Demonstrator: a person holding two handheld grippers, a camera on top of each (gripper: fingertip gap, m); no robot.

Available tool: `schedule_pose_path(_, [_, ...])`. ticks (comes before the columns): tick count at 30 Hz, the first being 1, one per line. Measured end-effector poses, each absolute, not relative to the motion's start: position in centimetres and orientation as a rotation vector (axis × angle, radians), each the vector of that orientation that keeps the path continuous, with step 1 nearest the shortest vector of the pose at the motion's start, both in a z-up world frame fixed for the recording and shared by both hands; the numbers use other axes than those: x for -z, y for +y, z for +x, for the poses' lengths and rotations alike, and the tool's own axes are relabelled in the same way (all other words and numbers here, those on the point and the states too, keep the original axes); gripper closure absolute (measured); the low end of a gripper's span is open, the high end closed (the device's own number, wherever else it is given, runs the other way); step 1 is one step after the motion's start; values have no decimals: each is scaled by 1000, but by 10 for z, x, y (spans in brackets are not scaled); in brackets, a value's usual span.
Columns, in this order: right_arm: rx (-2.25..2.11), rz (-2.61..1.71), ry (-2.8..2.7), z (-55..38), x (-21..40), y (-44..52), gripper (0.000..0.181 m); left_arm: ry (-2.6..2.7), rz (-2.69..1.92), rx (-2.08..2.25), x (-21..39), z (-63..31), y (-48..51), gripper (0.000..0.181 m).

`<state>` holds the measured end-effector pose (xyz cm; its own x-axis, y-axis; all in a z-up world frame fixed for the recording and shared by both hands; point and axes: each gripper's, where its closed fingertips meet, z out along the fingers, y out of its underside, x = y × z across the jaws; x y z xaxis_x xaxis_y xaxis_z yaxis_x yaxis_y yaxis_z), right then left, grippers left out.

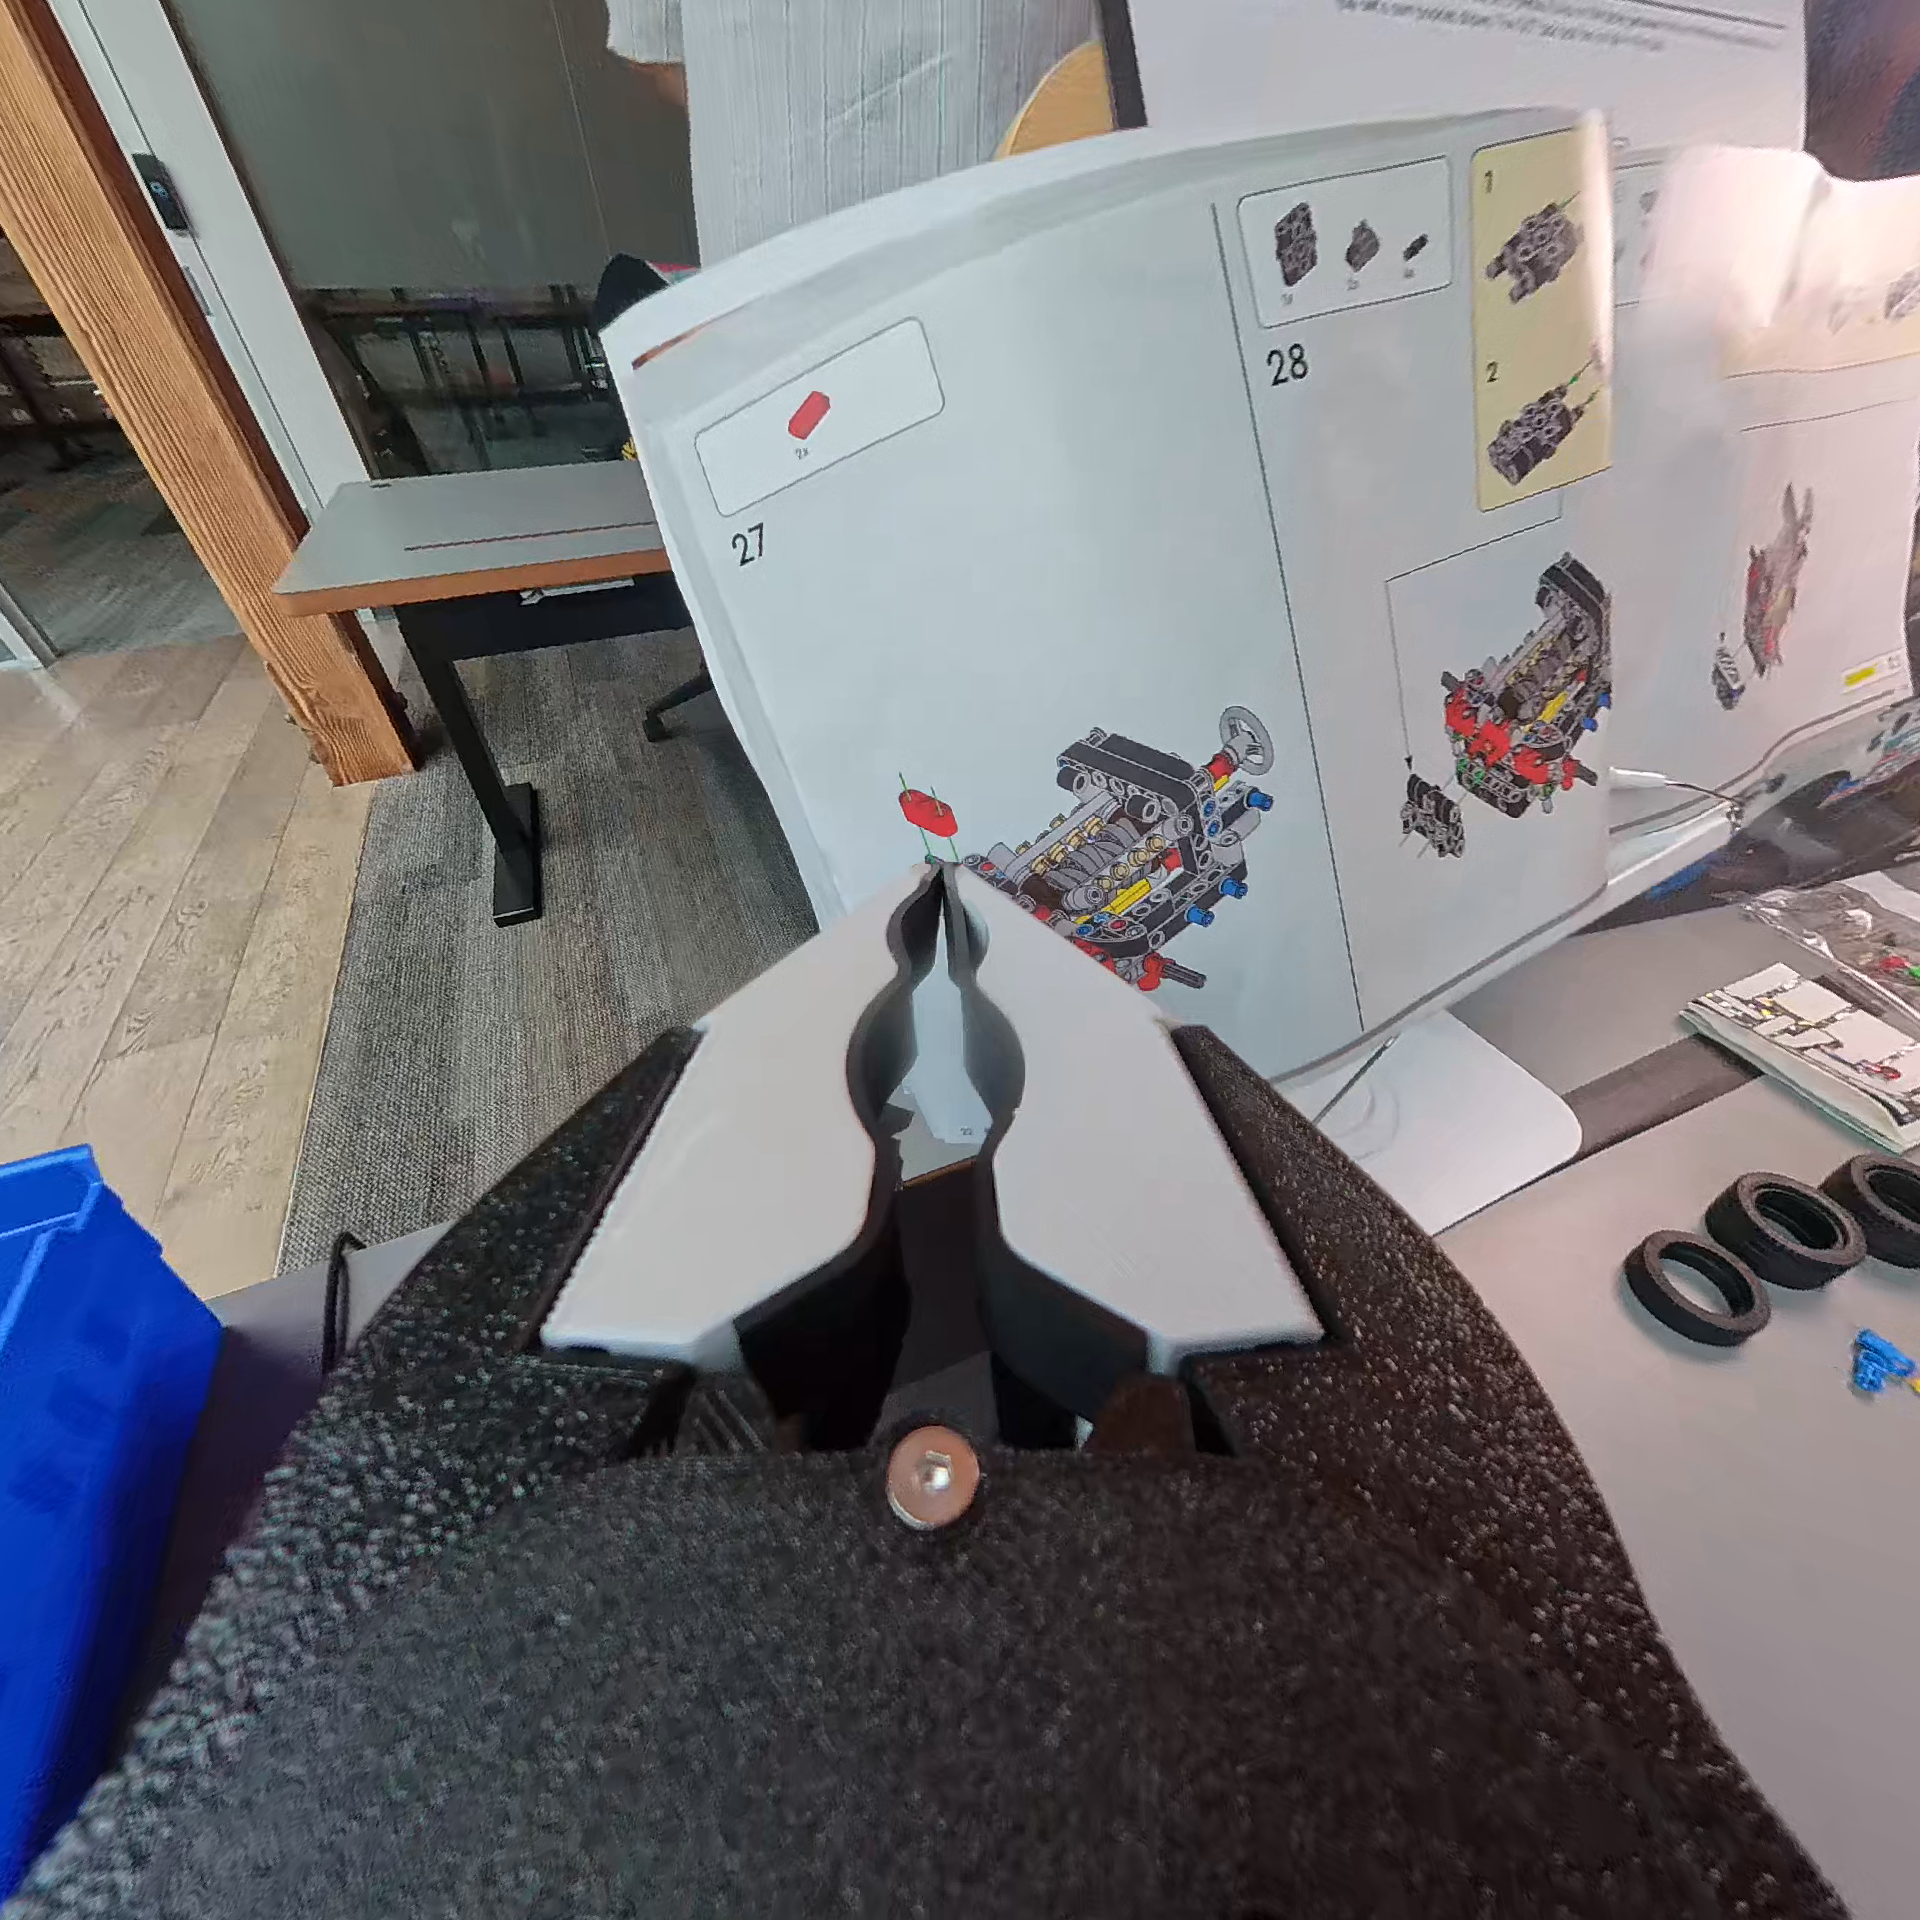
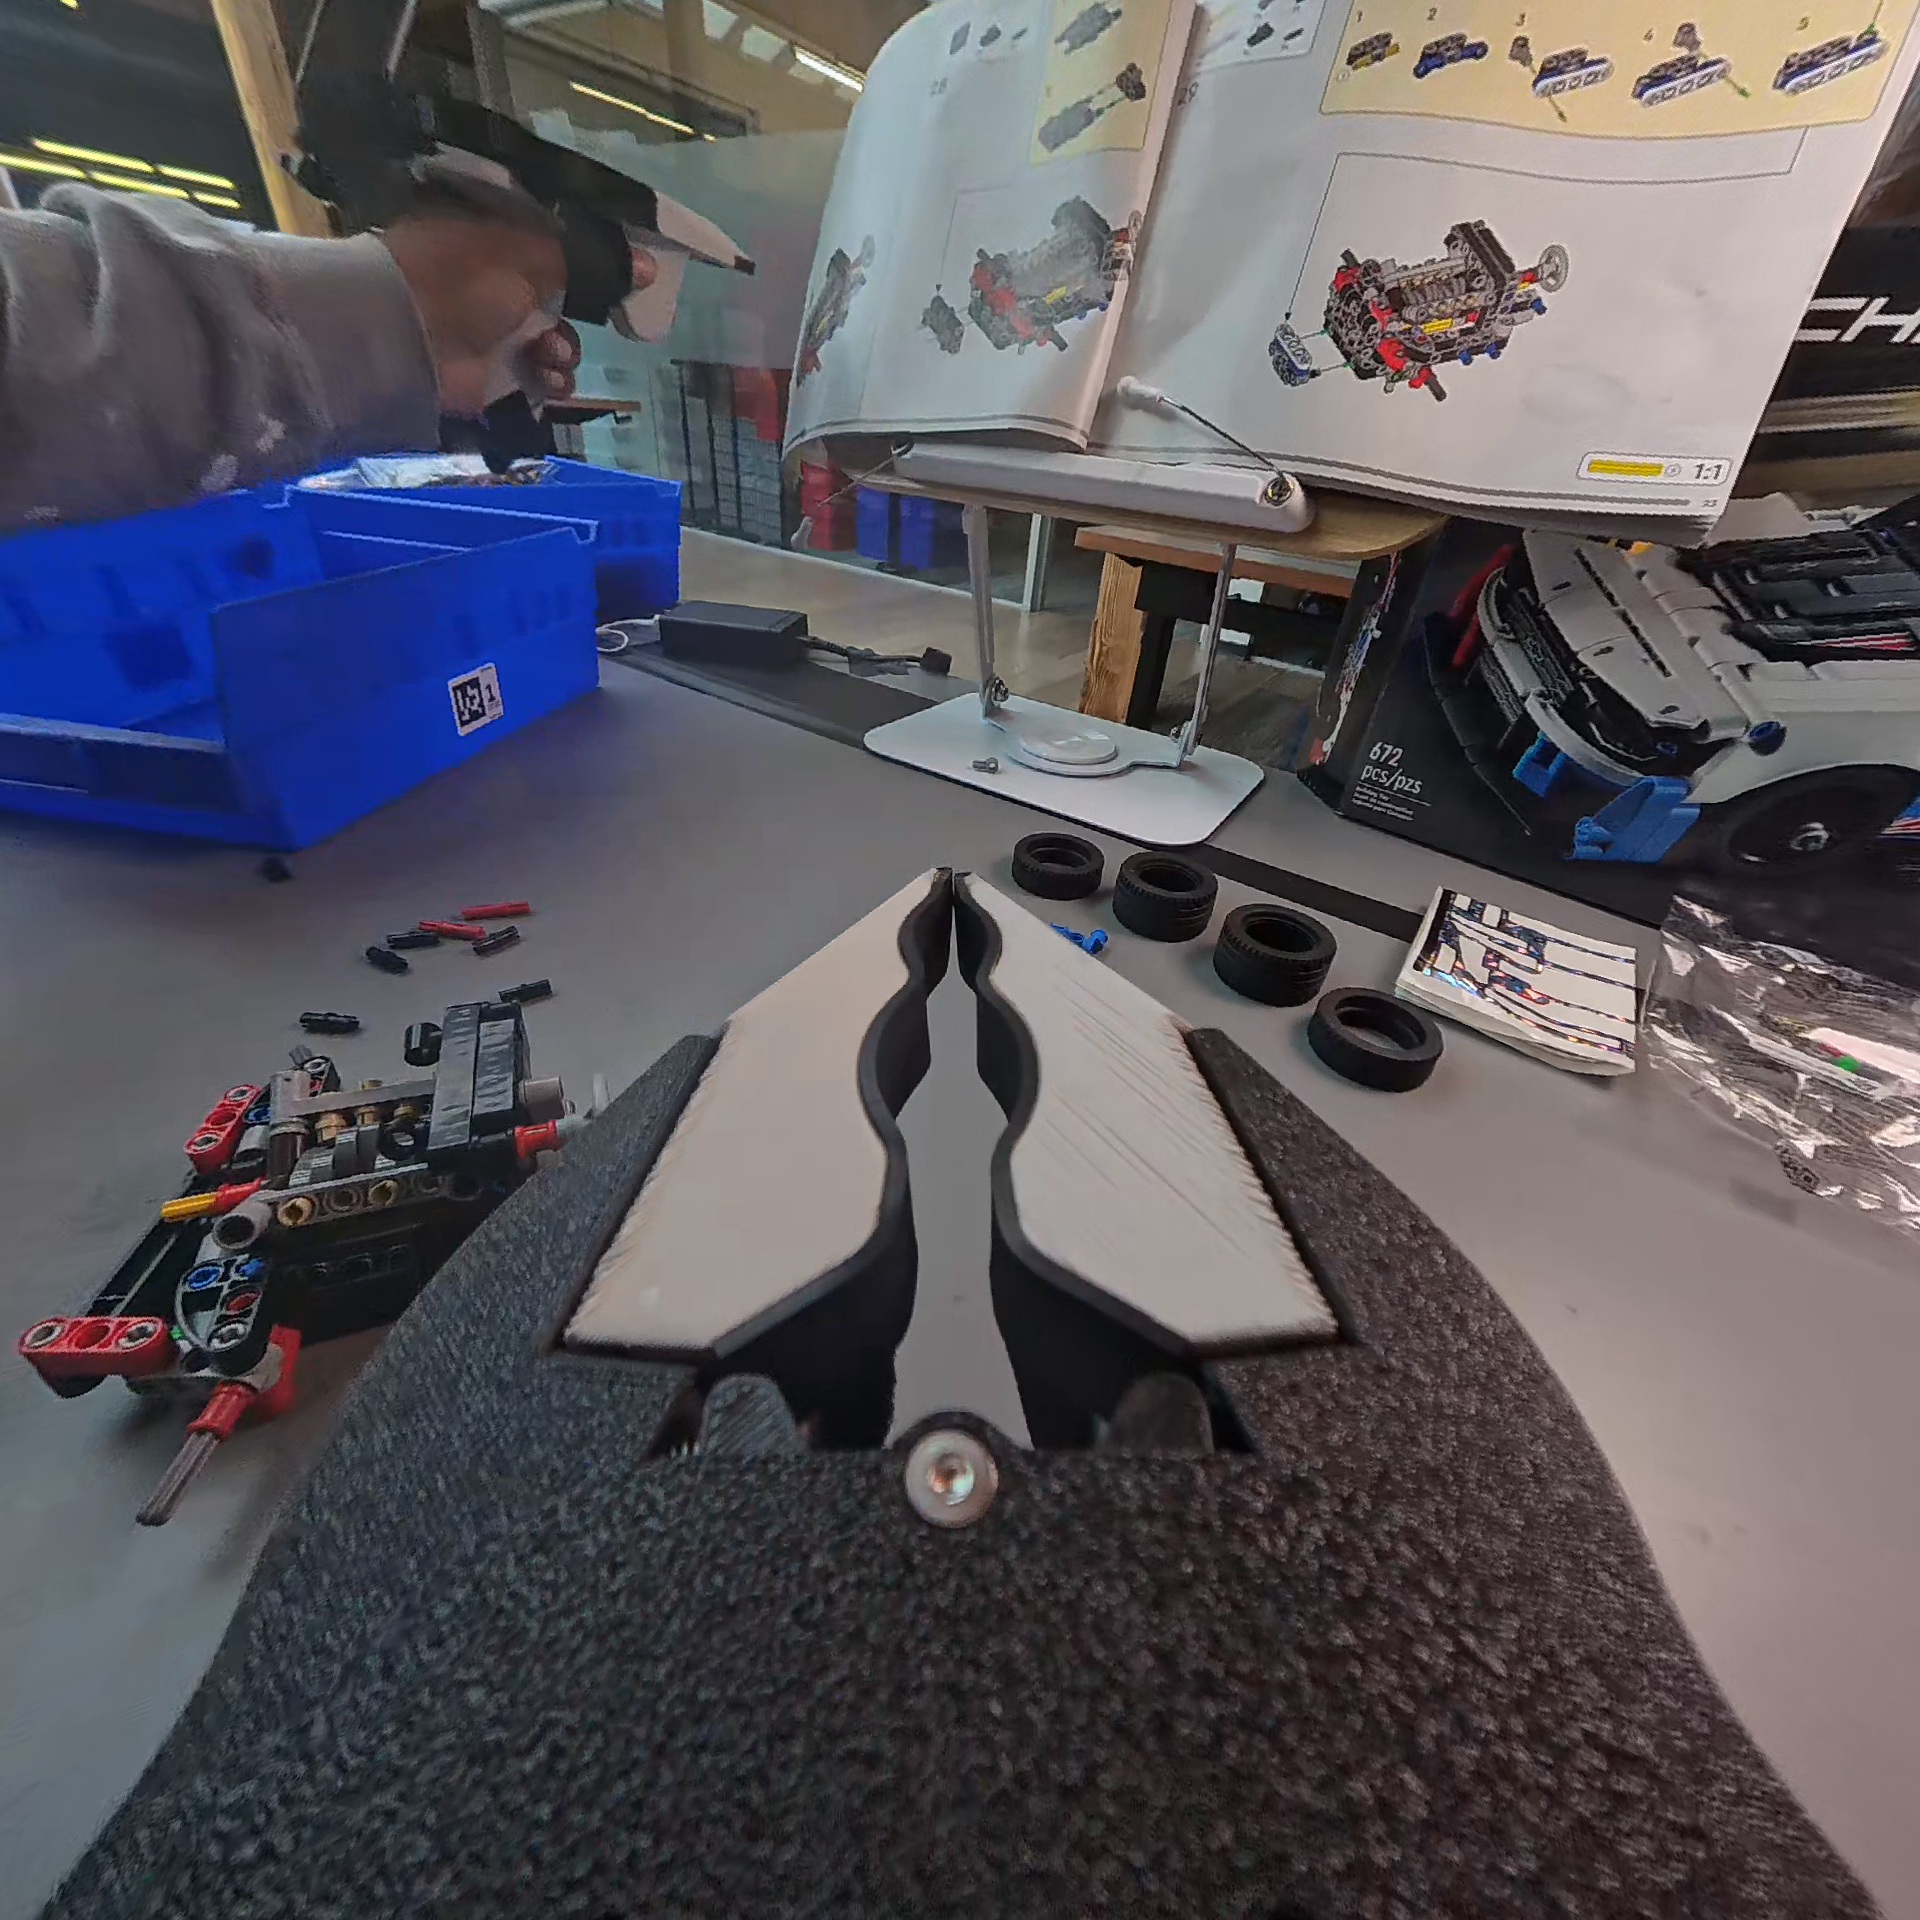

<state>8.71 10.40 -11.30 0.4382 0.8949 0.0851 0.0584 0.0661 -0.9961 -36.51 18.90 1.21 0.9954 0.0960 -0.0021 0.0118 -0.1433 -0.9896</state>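
Observation:
My left gripper (image 1: 940, 875) is shut, its tips meeting with nothing seen between them. It is raised in front of the left page of an open instruction booklet (image 1: 1039, 520) on a stand. In the right wrist view it shows held in a hand, high above the blue bins (image 2: 312, 644), left of the booklet (image 2: 1403, 260) and apart from it. My right gripper (image 2: 951, 881) is shut with nothing seen between its tips, low over the grey table (image 2: 675, 831). A partly built brick model (image 2: 343, 1153) lies to its left, and a row of black tyres (image 2: 1164, 894) to its right.
Loose red and black pins (image 2: 457, 930) lie beyond the model. A small blue piece (image 2: 1086, 938), a sticker sheet (image 2: 1517, 977), a clear plastic bag (image 2: 1797, 1049), the set's box (image 2: 1621, 675), the stand's base (image 2: 1070, 769) and a power adapter (image 2: 732, 629) are on the table. Left tips to right tips: about 50 cm.

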Motion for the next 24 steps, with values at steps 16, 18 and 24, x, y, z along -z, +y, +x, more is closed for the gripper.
schedule_pose_path(16, [-757,-1353,-986,81,118,102,181,-22,-1769,-189,-1,-373,220,180])
schedule_pose_path(18, [-753,-1350,-993,80,119,101,181,-28,-1784,-194,4,-372,219,180])
schedule_pose_path(24, [-748,-1346,-1001,79,119,100,181,-71,-1800,-167,18,-372,217,180])
